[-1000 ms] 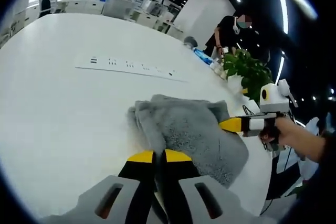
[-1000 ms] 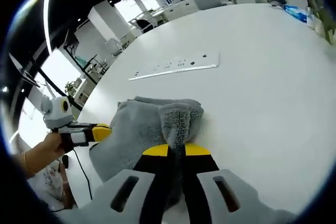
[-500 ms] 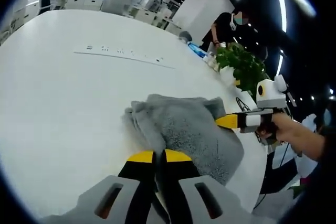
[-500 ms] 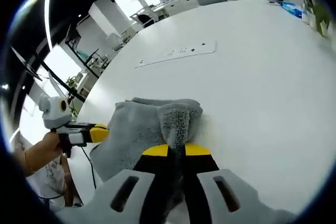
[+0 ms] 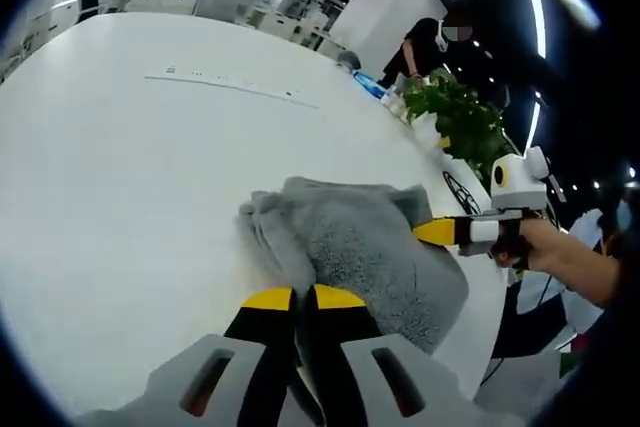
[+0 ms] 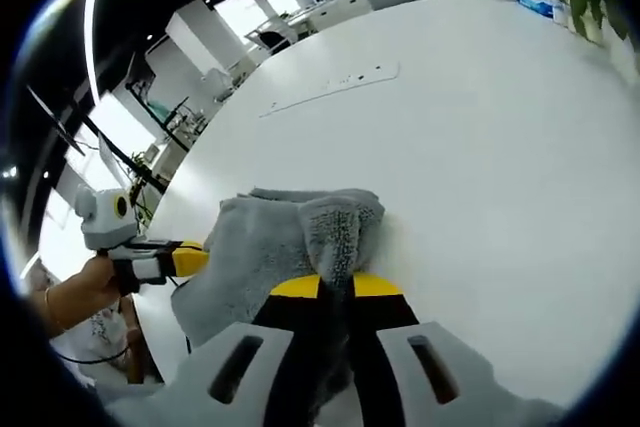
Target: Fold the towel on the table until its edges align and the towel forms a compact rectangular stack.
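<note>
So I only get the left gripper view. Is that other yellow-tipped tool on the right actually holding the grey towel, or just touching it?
Observer: Holding it. In the right gripper view, the right gripper is shut on a raised fold of the grey towel, which stands up between its jaws.
Operator: And how does my own tool look from over there?
Observer: The left gripper comes in from the left, carried by a hand, with its yellow tip at the towel's opposite edge.

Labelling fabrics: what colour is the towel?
Plain grey towel, fluffy pile, no pattern; clearest in the left gripper view.
</note>
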### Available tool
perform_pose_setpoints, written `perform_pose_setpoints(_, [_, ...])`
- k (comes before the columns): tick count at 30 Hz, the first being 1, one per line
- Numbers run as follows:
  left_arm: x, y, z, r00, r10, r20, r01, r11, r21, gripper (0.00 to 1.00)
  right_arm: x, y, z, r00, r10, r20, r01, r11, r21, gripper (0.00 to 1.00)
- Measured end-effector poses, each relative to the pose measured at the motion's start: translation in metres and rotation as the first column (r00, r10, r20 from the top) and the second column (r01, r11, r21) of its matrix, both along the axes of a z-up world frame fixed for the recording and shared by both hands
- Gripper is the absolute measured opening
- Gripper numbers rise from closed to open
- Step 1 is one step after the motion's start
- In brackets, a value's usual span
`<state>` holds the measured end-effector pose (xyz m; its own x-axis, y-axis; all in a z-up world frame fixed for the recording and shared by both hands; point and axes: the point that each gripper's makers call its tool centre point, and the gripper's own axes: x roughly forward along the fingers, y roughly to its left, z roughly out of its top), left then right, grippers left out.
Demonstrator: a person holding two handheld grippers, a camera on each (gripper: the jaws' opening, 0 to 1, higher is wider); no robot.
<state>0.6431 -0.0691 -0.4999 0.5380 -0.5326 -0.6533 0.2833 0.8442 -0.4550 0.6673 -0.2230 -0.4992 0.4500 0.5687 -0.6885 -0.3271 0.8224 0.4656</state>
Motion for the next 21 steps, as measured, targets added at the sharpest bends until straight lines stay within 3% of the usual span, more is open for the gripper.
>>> perform_pose_setpoints(5, [0.003,0.003,-0.005,1.0,-0.009,0.024,0.009,1.0,0.024,0.07,0.003,-0.001,-0.002,0.997,0.056,0.053,-0.053,0.998,-0.041,0.09])
perform_pose_setpoints(12, [0.005,0.011,0.001,0.998,0.003,0.066,-0.005,1.0,0.021,0.16,0.006,-0.001,0.003,0.992,0.067,0.102,-0.062,0.997,-0.05,0.14])
perform_pose_setpoints(16, [0.01,0.015,0.011,0.993,0.008,0.121,-0.01,1.0,0.015,0.23,0.005,-0.006,0.01,0.983,0.078,0.164,-0.068,0.996,-0.066,0.16])
perform_pose_setpoints(21, [0.006,0.025,0.03,0.983,-0.008,0.182,-0.004,0.998,0.065,0.3,0.006,-0.01,0.03,0.972,0.044,0.23,-0.037,0.999,-0.035,0.2])
